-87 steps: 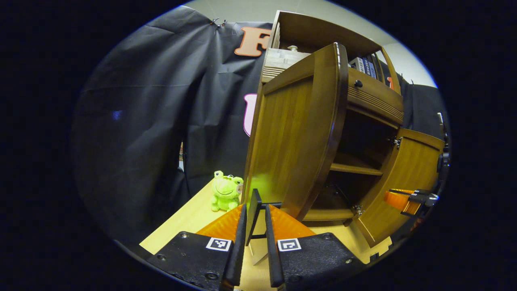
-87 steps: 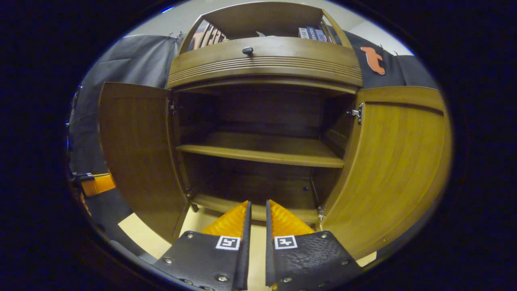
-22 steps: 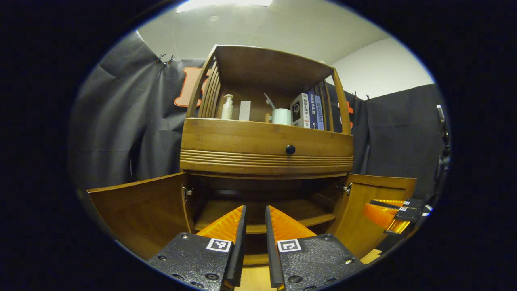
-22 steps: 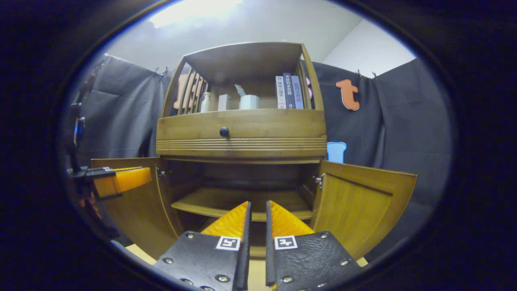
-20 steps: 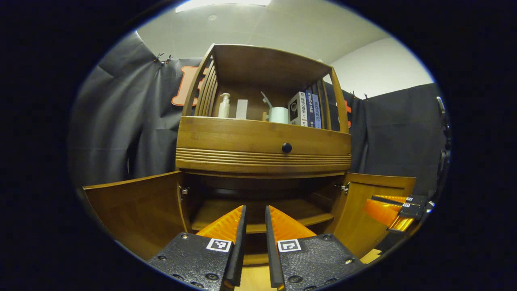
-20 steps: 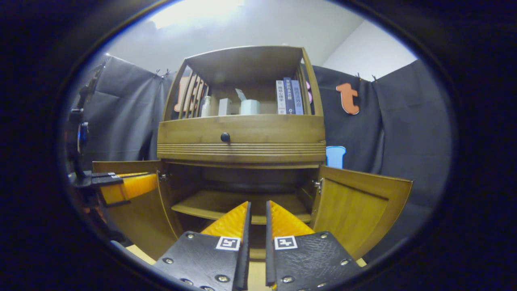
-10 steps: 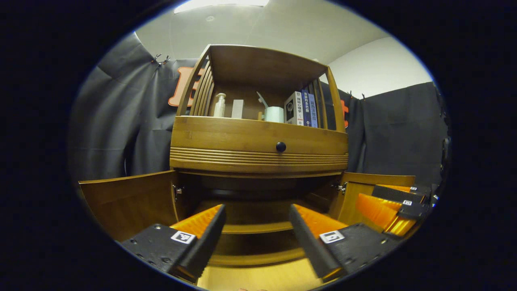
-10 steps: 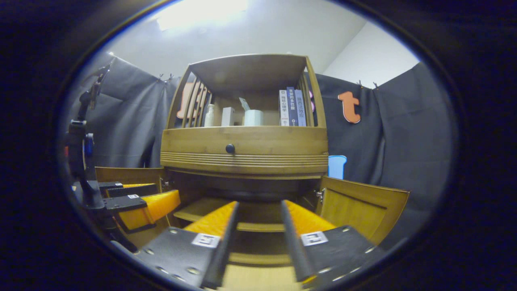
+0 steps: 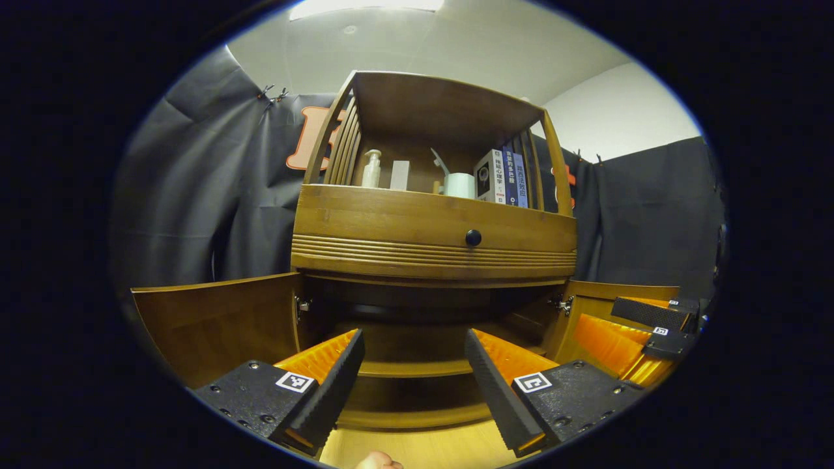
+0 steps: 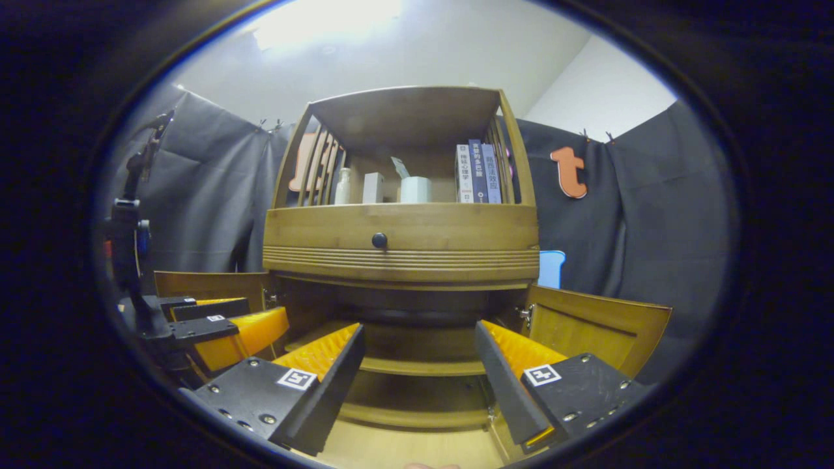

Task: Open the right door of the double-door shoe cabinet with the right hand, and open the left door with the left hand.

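Note:
The wooden shoe cabinet [image 9: 430,225] [image 10: 401,244] stands ahead with both lower doors swung wide. Its left door [image 9: 218,322] [image 10: 208,283] and right door [image 9: 616,296] [image 10: 599,326] stick out to either side, baring a dark inside with one shelf [image 9: 417,368] [image 10: 417,365]. My left gripper [image 9: 412,352] is open and holds nothing, back from the cabinet front. My right gripper [image 10: 418,345] is open and empty too. In the left gripper view the right gripper [image 9: 642,329] shows at the far right, by the right door. In the right gripper view the left gripper [image 10: 221,329] shows at the lower left, by the left door.
A drawer with a round dark knob [image 9: 474,238] [image 10: 379,240] sits above the doors. The open top shelf holds a pump bottle [image 9: 371,169], a white cup [image 9: 460,185] and books [image 9: 502,177]. Black cloth hangs behind. A pale tabletop [image 9: 417,449] lies in front.
Both grippers went from shut to open within the last second. Earlier the left door was still being swung out; both doors now stand wide, and both grippers have drawn back from the cabinet.

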`<state>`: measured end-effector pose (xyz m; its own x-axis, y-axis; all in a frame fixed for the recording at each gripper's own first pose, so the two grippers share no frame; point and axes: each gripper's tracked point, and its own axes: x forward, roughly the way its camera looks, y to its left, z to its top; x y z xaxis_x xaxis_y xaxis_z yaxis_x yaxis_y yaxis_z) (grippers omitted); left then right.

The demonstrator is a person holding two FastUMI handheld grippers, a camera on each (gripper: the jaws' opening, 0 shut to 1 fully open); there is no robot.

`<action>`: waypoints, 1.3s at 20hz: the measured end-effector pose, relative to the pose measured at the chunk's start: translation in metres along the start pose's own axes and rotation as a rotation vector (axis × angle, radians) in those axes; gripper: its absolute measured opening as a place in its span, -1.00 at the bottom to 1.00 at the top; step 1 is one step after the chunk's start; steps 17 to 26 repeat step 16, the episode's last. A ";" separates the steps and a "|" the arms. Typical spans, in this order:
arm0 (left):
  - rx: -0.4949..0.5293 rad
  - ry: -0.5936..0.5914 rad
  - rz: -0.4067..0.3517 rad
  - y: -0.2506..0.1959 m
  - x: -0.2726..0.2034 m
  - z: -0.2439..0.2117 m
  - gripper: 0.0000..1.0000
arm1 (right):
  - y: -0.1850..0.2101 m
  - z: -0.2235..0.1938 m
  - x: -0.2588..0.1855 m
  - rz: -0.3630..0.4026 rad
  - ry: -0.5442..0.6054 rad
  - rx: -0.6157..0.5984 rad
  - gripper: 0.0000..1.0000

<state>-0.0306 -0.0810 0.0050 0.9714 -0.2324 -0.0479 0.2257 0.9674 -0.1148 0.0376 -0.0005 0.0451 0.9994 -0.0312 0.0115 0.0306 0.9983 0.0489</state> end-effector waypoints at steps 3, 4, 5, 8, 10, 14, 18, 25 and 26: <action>-0.007 0.001 -0.007 -0.001 0.003 0.001 0.99 | 0.003 0.002 -0.001 -0.008 -0.003 -0.011 0.99; -0.007 0.000 -0.012 0.000 0.003 0.002 0.92 | 0.004 0.002 -0.002 -0.013 -0.005 -0.015 0.99; -0.007 0.000 -0.017 0.000 0.002 0.001 0.92 | 0.006 0.003 -0.004 -0.020 -0.007 -0.018 0.93; -0.002 0.002 -0.036 0.003 0.000 0.002 0.92 | 0.010 0.005 -0.008 -0.042 -0.014 -0.022 0.99; 0.001 0.003 -0.050 0.007 -0.001 0.003 0.99 | 0.014 0.007 -0.012 -0.059 -0.018 -0.023 0.99; 0.001 0.008 -0.099 0.010 -0.006 0.003 0.84 | 0.023 0.010 -0.022 -0.100 -0.030 -0.020 0.99; 0.008 0.011 -0.133 0.009 -0.008 0.003 0.92 | 0.026 0.012 -0.029 -0.127 -0.036 -0.021 0.99; 0.008 0.011 -0.133 0.009 -0.008 0.003 0.92 | 0.026 0.012 -0.029 -0.127 -0.036 -0.021 0.99; 0.008 0.011 -0.133 0.009 -0.008 0.003 0.92 | 0.026 0.012 -0.029 -0.127 -0.036 -0.021 0.99</action>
